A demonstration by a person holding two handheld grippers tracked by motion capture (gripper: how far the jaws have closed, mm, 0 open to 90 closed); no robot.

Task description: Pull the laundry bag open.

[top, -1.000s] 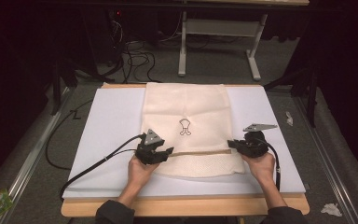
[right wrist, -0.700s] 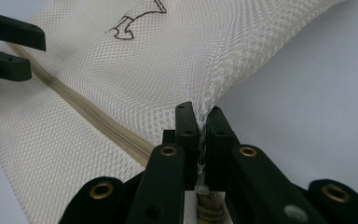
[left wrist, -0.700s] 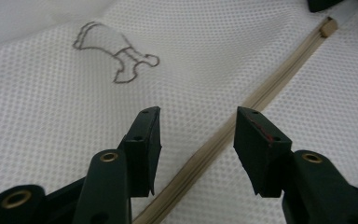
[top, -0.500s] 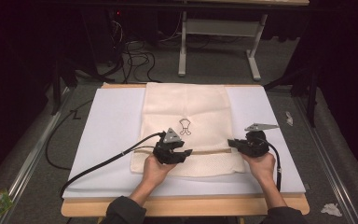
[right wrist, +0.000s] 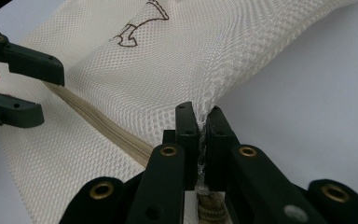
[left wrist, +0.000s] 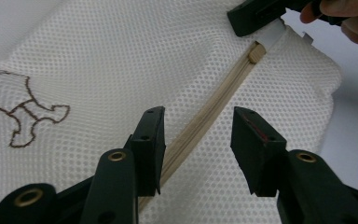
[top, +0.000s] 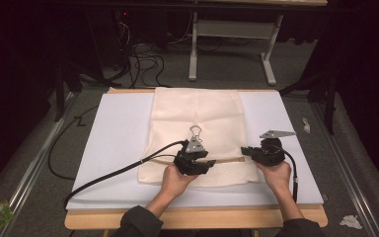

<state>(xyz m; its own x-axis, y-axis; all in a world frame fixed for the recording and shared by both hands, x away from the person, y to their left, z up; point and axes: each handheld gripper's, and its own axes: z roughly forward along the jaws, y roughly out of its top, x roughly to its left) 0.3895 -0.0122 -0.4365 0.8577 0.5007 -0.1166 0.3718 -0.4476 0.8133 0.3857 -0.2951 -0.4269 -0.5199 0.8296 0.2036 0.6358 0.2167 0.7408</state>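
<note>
A cream mesh bag (top: 197, 116) with a brown outline figure (left wrist: 25, 112) lies flat on the white board (top: 113, 133). Its tan zipper (top: 227, 159) runs across near the front edge. My left gripper (top: 212, 165) hovers open over the zipper's middle, and the zipper (left wrist: 205, 116) passes between its jaws (left wrist: 197, 140) without being pinched. My right gripper (top: 244, 150) is shut on the bag's right edge by the zipper end (left wrist: 254, 51), with mesh bunched between its jaws (right wrist: 201, 123). The left gripper (right wrist: 18, 84) also appears open at the left of the right gripper view.
The white board rests on a wooden table (top: 202, 217). A black cable (top: 108, 173) trails left from the left gripper across the board. Cables and a table frame (top: 232, 44) stand on the floor beyond, and paper scraps (top: 349, 221) lie at the right.
My left gripper has slid right along the zipper from near the bag's left edge to its middle. The right gripper has stayed put on the bag's right edge.
</note>
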